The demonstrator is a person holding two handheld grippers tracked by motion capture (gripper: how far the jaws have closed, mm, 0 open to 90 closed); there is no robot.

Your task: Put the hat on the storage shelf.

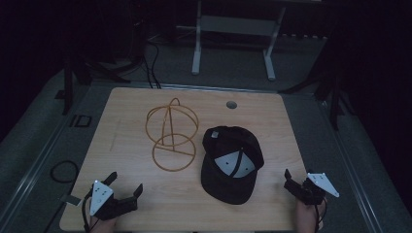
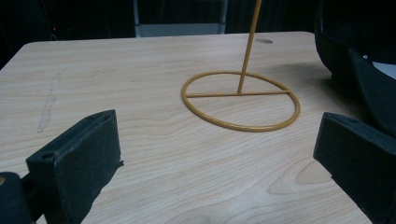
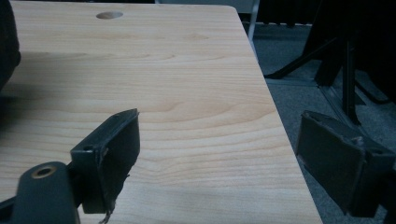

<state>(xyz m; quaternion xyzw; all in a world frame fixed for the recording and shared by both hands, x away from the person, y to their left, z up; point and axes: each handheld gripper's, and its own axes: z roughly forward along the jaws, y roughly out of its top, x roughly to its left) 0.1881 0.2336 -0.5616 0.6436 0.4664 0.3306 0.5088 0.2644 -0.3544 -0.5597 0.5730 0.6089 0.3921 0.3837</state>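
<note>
Both tools rest at the near edge of the desk [image 1: 126,111], jaws spread and empty: left tool [image 1: 127,183], right tool [image 1: 287,177]. The black cap [image 1: 232,158] lies upside down between them, touching the wire stand [image 1: 172,133].

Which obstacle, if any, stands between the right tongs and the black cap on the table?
Probably none, so yes, it looks reachable. The right tongs stand open at the table's near right edge, and bare wood lies between them and the black cap. The wire stand sits on the cap's far side.
</note>
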